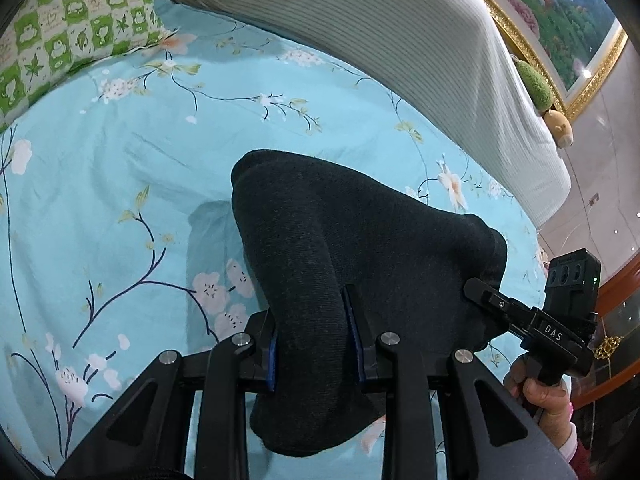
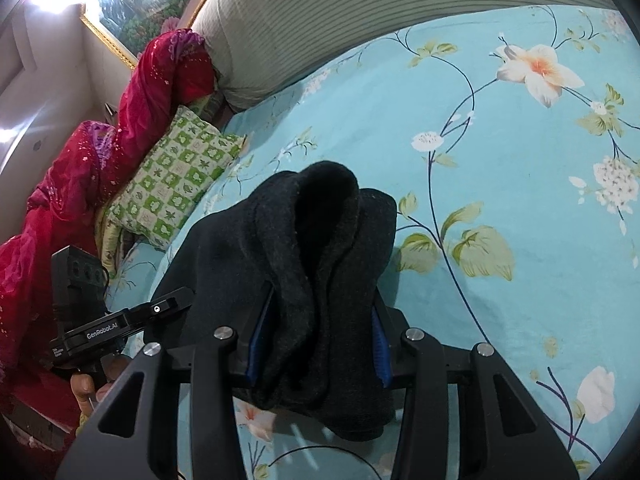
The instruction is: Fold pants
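Observation:
The pants (image 1: 340,240) are dark charcoal knit, bunched and held above the blue floral bed sheet (image 1: 120,184). My left gripper (image 1: 312,340) is shut on a thick fold of them between its blue pads. My right gripper (image 2: 316,344) is shut on another bunched part of the pants (image 2: 320,248), with the fabric rising in folds past the fingers. In the left wrist view the right gripper (image 1: 480,294) reaches into the pants' right edge. In the right wrist view the left gripper (image 2: 176,300) meets the fabric at the left.
A striped grey headboard cushion (image 1: 380,40) runs along the back of the bed. A green checked pillow (image 1: 68,28) lies at the head, also in the right wrist view (image 2: 176,176). A red blanket (image 2: 100,152) is piled at the left. A gold-framed picture (image 1: 560,20) hangs on the wall.

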A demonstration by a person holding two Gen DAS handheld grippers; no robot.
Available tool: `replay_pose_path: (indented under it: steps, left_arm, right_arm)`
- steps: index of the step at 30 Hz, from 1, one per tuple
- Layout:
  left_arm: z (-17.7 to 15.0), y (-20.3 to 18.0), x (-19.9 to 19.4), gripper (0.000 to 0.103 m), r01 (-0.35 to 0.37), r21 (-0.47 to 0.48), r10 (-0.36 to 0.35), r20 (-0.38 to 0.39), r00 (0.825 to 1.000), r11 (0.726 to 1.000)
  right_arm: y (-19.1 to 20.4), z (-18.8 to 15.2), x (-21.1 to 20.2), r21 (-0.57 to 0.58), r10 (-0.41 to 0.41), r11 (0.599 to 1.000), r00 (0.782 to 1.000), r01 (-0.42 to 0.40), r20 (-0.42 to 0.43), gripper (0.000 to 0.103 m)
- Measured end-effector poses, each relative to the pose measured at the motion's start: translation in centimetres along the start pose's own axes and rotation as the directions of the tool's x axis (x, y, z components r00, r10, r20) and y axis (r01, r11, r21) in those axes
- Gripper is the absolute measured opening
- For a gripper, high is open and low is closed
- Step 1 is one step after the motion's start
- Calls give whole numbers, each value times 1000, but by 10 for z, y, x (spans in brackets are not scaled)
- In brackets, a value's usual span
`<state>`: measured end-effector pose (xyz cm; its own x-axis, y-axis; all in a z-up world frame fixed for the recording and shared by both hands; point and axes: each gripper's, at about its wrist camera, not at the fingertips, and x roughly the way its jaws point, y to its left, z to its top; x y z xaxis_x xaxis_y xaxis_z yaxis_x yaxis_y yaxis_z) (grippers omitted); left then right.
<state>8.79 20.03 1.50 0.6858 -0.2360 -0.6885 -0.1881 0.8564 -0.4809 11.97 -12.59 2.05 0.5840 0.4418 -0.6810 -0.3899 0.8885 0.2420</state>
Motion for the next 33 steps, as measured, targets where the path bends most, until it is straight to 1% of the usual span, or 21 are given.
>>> replay_pose_path:
  steps: [5, 7, 8, 10, 12, 16, 19, 20, 22, 26, 28, 29, 31, 33]
  left_arm:
    - [-2, 5, 5, 32, 5, -9, -5, -10, 1000, 1000]
    - [-3, 7, 6, 39, 5, -14, -5, -13, 1000, 1000]
    - [-3, 8, 7, 42, 0, -14, 0, -14, 1000, 1000]
    - [-5, 9, 6, 55, -14, -10, 14, -12, 1000, 1000]
    - [-6, 10, 6, 61, -30, -6, 30, -10, 999, 1000]
    - [-10, 15, 4, 66, -32, -21, 32, -11, 999, 999]
    - [-13, 16, 0, 69, -47, -28, 47, -7, 999, 998]
    - [-14, 17, -1, 70, -57, -30, 57, -4, 998, 998]
    - [-17, 15, -6, 74, -97, -28, 97, 8, 995, 995]
    - [-24, 7, -13, 79, -171, -6, 171, 31, 985, 985]
    - [-28, 1, -17, 81, -214, 12, 213, 42, 976, 977]
    - [-31, -3, -20, 81, -238, 25, 236, 50, 970, 971]
    - [-34, -7, -25, 81, -265, 33, 263, 63, 963, 964]
    - [-38, -11, -30, 82, -282, 35, 279, 74, 957, 959]
  right_arm:
    - [-6, -2, 5, 4, -6, 1000, 1000, 6, -7, 48]
    - [-9, -3, 6, 8, -5, 1000, 1000, 6, -8, 50]
    - [-10, -3, 7, 13, -4, 1000, 1000, 4, -9, 52]
    - [-13, -3, 7, 26, 4, 1000, 1000, -3, -11, 55]
    - [-16, -4, 4, 36, 5, 999, 1000, -5, -5, 56]
    - [-17, -8, -1, 46, -3, 999, 1000, 2, 6, 58]
    - [-17, -11, -5, 50, -10, 999, 1000, 9, 16, 59]
    - [-17, -12, -8, 49, -16, 999, 1000, 15, 24, 59]
    - [-15, -14, -12, 47, -35, 998, 999, 33, 40, 59]
    - [-14, -18, -21, 45, -79, 996, 994, 76, 69, 63]
    - [-11, -19, -24, 38, -98, 995, 992, 95, 78, 65]
    - [-9, -20, -26, 33, -117, 993, 989, 115, 86, 68]
    - [-6, -21, -30, 24, -144, 990, 985, 142, 99, 71]
    - [-1, -23, -33, 8, -160, 987, 981, 160, 111, 73]
